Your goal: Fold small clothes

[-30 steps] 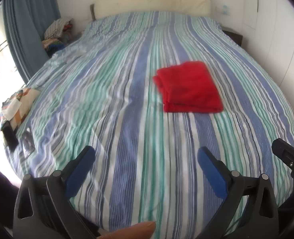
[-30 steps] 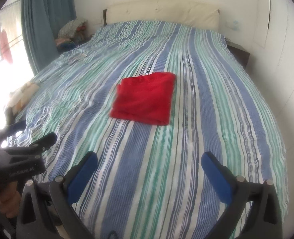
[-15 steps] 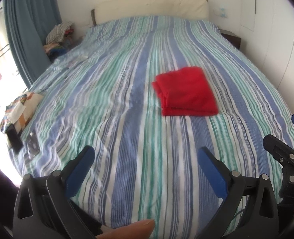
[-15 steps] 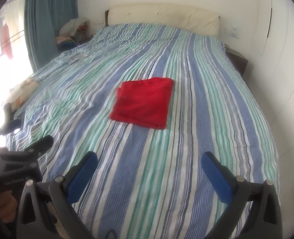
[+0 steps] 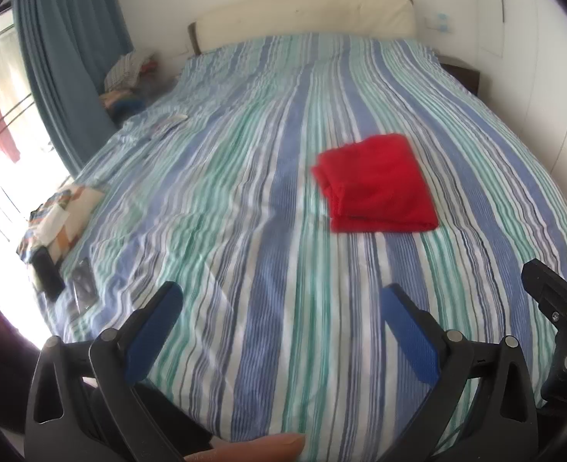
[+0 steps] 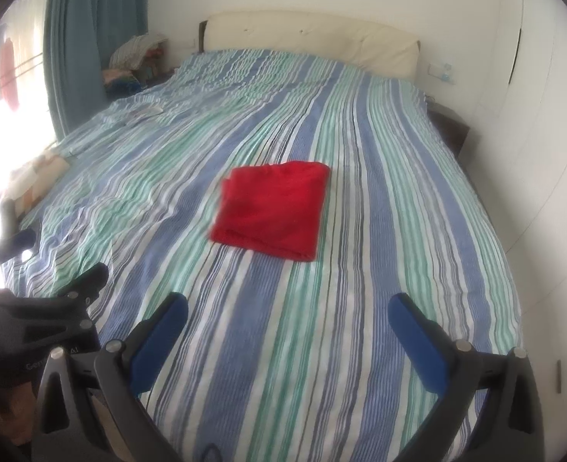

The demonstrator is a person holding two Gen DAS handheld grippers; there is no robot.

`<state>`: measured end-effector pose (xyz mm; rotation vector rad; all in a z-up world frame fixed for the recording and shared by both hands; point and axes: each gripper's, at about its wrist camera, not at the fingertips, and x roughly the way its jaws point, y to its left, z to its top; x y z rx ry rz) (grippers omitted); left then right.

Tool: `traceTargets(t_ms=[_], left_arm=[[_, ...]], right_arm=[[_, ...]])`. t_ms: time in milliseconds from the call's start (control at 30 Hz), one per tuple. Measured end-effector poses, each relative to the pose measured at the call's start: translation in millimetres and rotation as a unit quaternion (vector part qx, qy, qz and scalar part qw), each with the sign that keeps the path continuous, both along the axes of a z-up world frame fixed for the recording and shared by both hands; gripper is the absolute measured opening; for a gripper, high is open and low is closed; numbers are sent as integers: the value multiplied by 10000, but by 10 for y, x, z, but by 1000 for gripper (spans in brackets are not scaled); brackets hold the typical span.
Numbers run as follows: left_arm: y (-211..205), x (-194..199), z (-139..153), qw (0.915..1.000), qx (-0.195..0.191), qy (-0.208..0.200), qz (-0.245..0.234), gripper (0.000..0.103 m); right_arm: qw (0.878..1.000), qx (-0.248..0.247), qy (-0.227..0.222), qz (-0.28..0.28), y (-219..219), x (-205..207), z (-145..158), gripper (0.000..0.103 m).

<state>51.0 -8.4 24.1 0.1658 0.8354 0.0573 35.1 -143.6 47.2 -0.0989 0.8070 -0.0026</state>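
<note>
The left gripper [image 5: 279, 308] hangs over the near end of the bed with its two blue-padded fingers [image 5: 154, 329] spread wide apart and nothing between them, pointing straight up the mattress toward the headboard [image 5: 302, 15]. A fingertip of the person's hand [image 5: 256, 448] shows just beneath it at the lower edge of the left wrist view. The right gripper [image 6: 287, 315] is held level beside it, a little to the right, its own blue fingers [image 6: 418, 346] likewise parted and empty, aimed the same way; each tool's black frame shows at the edge of the other's view. Neither touches the bedding. Beyond both, on the striped blue, green and white bedspread [image 5: 245, 192], lies the folded red garment [image 5: 376, 184], a tidy rectangle resting flat, well apart from either gripper and slightly right of the bed's middle. Further out on the left edge of the bed sit a patterned cloth [image 5: 60, 215] and a dark phone-like object [image 5: 49, 273] near it. A blue curtain [image 5: 64, 69] hangs at the bright window on the left, with a heap of clothes [image 5: 129, 73] just beside the bed's far corner. White wardrobe doors [image 6: 545, 115] line the right wall.
</note>
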Motion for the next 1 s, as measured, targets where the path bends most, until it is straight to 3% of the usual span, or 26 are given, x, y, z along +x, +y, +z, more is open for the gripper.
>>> traceTargets(t_ms=[133,300,633,1000], left_arm=[[11,2,43,9998,-184,64,-73,103],[-67,11,40,9999,108,21,-54,103],[-62,27,87,9996,-219,90,-141,102],[-66,10,134,9994,-305,66,-161,102]], right_arm=[[10000,15,19,-34,-20,9,21,102],[10000,10,35,-91,-60,15,32,102],[9999,-69,53,-112,-62,16,40,102],[10000,-36,-5,-77,-51,-4,112,102]])
